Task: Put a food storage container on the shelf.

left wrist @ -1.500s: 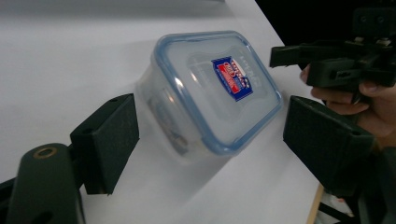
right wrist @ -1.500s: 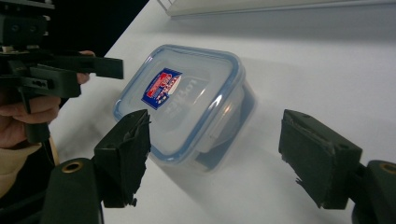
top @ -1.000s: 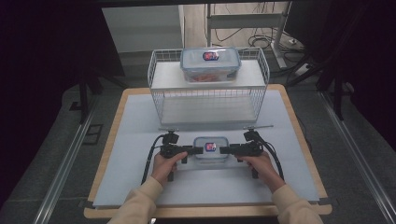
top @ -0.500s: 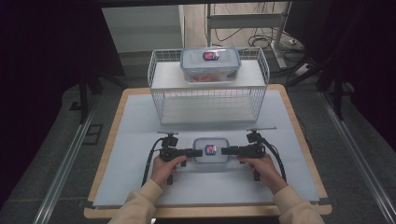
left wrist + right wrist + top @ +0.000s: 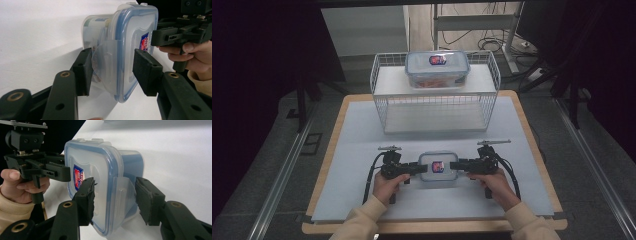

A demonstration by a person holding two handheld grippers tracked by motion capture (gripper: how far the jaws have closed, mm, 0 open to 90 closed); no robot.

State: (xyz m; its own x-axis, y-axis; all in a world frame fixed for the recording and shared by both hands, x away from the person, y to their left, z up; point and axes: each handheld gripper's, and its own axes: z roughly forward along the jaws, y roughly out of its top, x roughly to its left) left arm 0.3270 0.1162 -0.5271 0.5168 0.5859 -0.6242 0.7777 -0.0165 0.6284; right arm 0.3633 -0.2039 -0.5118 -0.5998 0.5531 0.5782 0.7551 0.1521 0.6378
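Note:
A small clear container with a blue-rimmed lid (image 5: 438,166) lies on the pale mat near the table's front. My left gripper (image 5: 416,169) holds its left end and my right gripper (image 5: 457,165) its right end. In the left gripper view the container (image 5: 130,37) sits between the jaws of my left gripper (image 5: 112,65), one pad on the lid, the other on the side latch flap. In the right gripper view my right gripper (image 5: 116,192) clamps the container (image 5: 100,170) the same way. Both pairs of jaws have just been closing onto it.
A white wire rack (image 5: 435,107) stands at the back of the table, with a second lidded container (image 5: 437,67) on its top shelf. The pale mat (image 5: 357,150) covers the wooden table (image 5: 337,110). Dark floor and metal rails flank both sides.
Both grippers' jaws have narrowed onto the ends of the small container. The hands and the container have stayed in place.

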